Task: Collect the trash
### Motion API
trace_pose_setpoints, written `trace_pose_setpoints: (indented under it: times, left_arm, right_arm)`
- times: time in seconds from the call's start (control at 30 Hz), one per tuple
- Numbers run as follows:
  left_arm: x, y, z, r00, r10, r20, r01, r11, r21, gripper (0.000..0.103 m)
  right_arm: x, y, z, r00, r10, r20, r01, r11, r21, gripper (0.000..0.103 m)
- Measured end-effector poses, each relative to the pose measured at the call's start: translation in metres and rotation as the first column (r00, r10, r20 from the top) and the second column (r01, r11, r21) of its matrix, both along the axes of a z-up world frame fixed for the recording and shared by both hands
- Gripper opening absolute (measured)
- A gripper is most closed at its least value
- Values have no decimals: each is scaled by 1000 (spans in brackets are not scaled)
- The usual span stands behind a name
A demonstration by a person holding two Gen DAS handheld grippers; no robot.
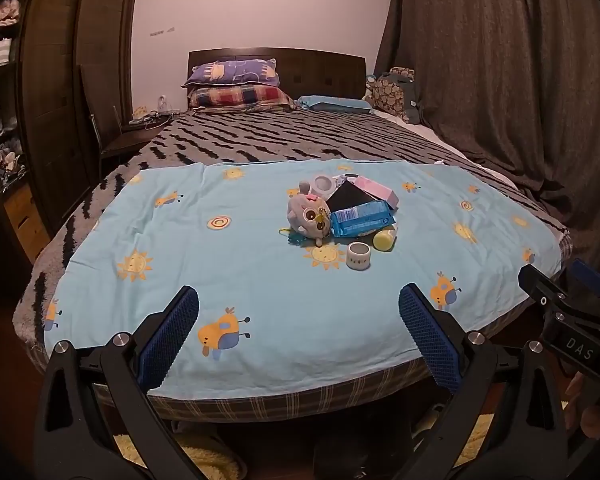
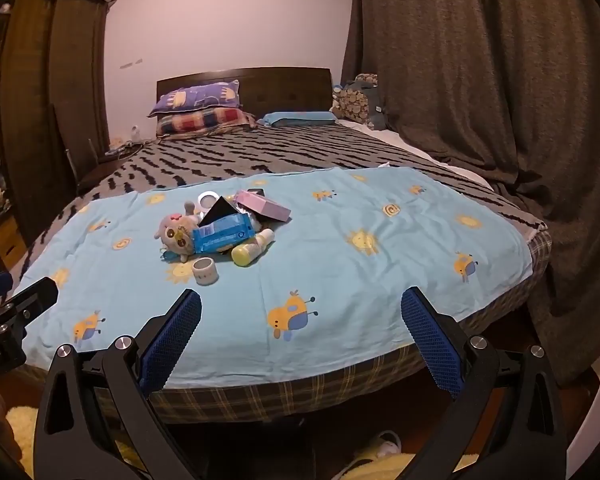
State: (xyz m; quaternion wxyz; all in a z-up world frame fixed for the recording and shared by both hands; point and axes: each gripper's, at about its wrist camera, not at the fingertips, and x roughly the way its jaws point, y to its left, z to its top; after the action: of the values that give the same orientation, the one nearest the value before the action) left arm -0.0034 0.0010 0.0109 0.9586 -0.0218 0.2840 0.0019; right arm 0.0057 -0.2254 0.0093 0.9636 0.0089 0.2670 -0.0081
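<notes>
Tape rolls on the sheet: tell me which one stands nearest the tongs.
The small white roll at the pile's front edge, by the yellow bottle; the other roll lies behind the plush toy.

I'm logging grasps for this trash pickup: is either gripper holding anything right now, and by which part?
Nothing is held. The left gripper and right gripper are both open and empty, short of the pile of items on the blue sheet.

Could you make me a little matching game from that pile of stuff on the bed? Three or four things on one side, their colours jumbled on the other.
Things:
1. plush toy
2. wipes packet
3. box
4. bottle

Colours:
A. yellow
B. pink
C. grey
D. blue

Pairs: 1-C, 2-D, 3-B, 4-A
</notes>
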Motion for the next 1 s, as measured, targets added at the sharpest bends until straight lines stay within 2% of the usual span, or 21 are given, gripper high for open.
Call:
trace_pose_setpoints:
  times: [1.0]
  left_arm:
    - [-3,0,-1,1000,2,0,-2,1000,-21,95]
  right_arm:
    - [-2,4,-4,1000,20,-9,-20,1000,13,100]
